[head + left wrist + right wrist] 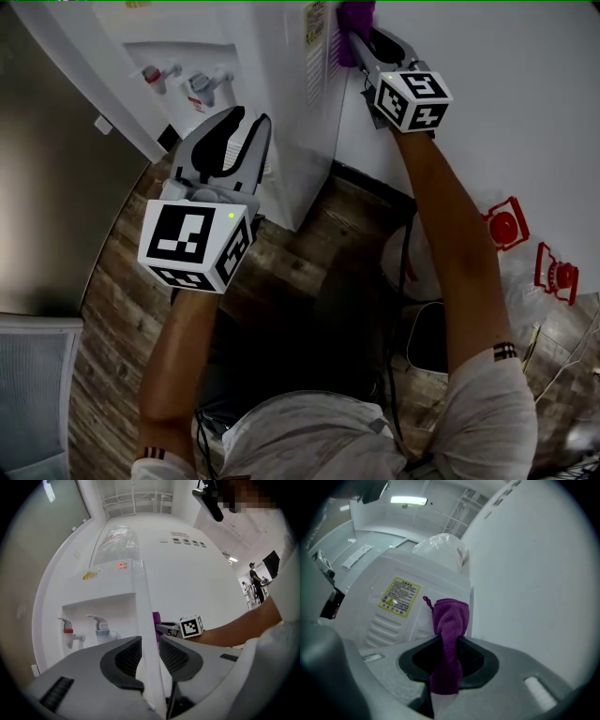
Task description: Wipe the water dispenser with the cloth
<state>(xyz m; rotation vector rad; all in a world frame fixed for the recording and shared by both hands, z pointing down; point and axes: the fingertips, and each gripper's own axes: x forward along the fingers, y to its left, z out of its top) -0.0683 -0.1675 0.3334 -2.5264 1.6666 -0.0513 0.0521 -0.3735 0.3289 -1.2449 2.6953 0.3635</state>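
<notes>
The white water dispenser point(281, 112) stands against the wall, its red tap point(155, 75) and blue tap point(202, 84) in a front recess. My left gripper point(246, 127) grips the cabinet's front corner edge; in the left gripper view that white edge point(143, 620) runs between the jaws point(147, 656). My right gripper point(361, 47) is shut on a purple cloth point(354, 23), held against the side panel. In the right gripper view the cloth point(450, 620) sticks out past the jaws point(449, 651), just right of the yellow label point(399, 597) and vent slots.
A white wall point(506, 103) lies close behind the right gripper. Two red objects point(506, 223) sit low at the right, with a white container point(412, 253) and cables on the wooden floor point(309, 244). A grey panel point(56, 187) stands to the left.
</notes>
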